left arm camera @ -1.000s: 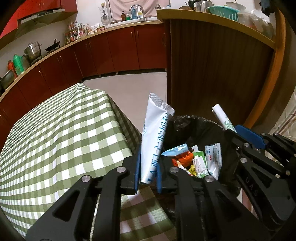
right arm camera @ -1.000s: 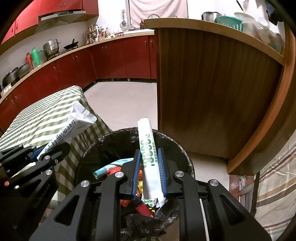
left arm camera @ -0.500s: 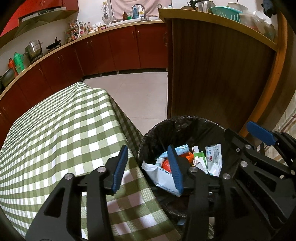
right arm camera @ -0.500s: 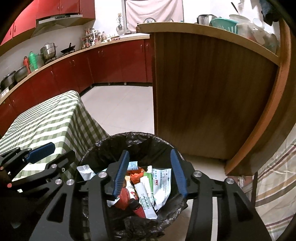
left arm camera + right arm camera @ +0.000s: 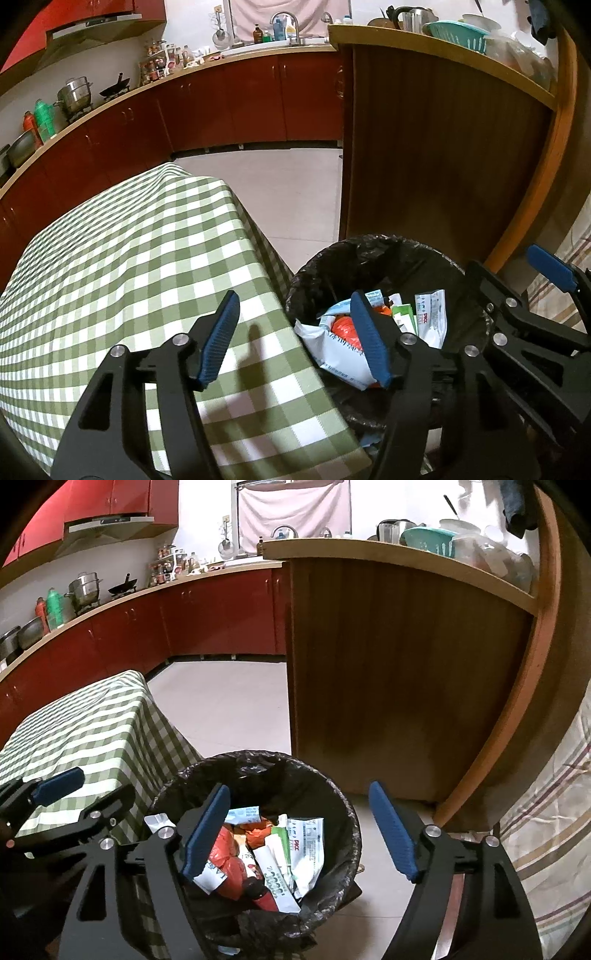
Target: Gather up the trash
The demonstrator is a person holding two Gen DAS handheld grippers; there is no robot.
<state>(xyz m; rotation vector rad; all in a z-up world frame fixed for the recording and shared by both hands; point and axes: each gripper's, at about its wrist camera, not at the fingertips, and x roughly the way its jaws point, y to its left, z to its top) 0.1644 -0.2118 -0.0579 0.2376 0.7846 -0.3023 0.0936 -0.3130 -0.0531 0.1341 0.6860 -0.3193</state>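
Tongs both gape empty: left tongs (image 5: 295,336) at bin (image 5: 343,812) rim, right tongs (image 5: 301,830) above it.

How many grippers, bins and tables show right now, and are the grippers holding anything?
Grippers: 2, left gripper and right gripper, both open and empty.
Bins: 1, black-lined trash bin, wrappers inside.
Tables: 1, table with green checked cloth, beside the bin.
Total: 4
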